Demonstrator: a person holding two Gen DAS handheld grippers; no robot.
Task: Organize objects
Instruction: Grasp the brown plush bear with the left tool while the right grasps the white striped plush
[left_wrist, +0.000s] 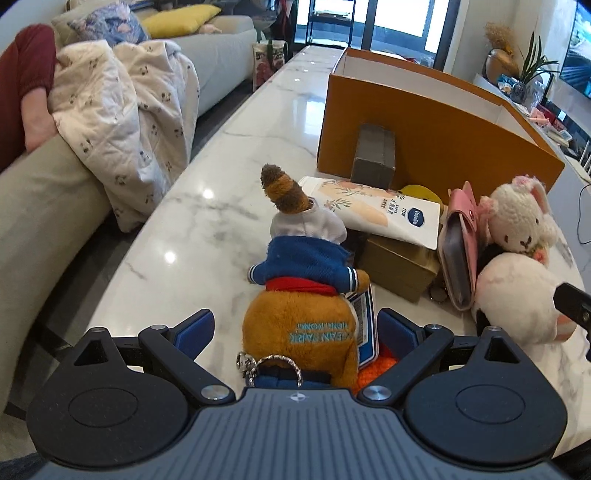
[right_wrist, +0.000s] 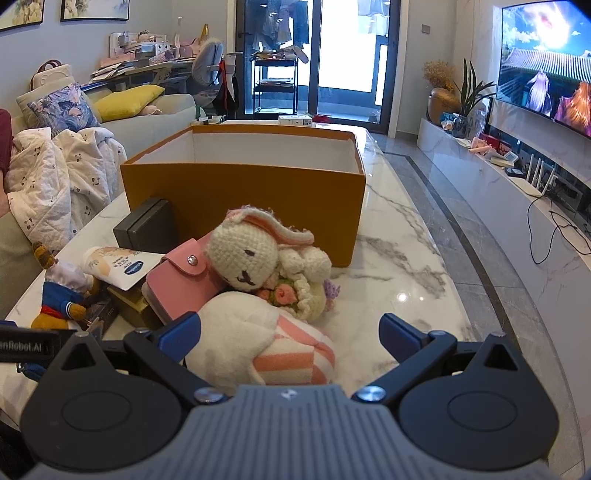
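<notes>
Nearest the left wrist camera, a brown plush toy (left_wrist: 301, 295) in a blue jacket is seen lying on the marble table (left_wrist: 207, 221), set between the spread fingers of the left gripper (left_wrist: 295, 326); neither blue pad is seen pressing it, and nothing is held. At 1 o'clock from the toy a lotion tube (left_wrist: 373, 210) is propped on a gold box (left_wrist: 400, 264), with a grey case (left_wrist: 373, 155) beyond it against the orange box (left_wrist: 436, 144). At 3 o'clock a pink wallet (left_wrist: 458, 236) and a crocheted rabbit (left_wrist: 517, 218) are piled together.

Before the right wrist camera, a white plush with pink stripes (right_wrist: 258, 336) is found between the wide-open fingers of the right gripper (right_wrist: 290, 332), close to the left pad; whether it is touched cannot be told. The rabbit is leaned on it at 12 o'clock, and the open-topped orange box stands behind.
</notes>
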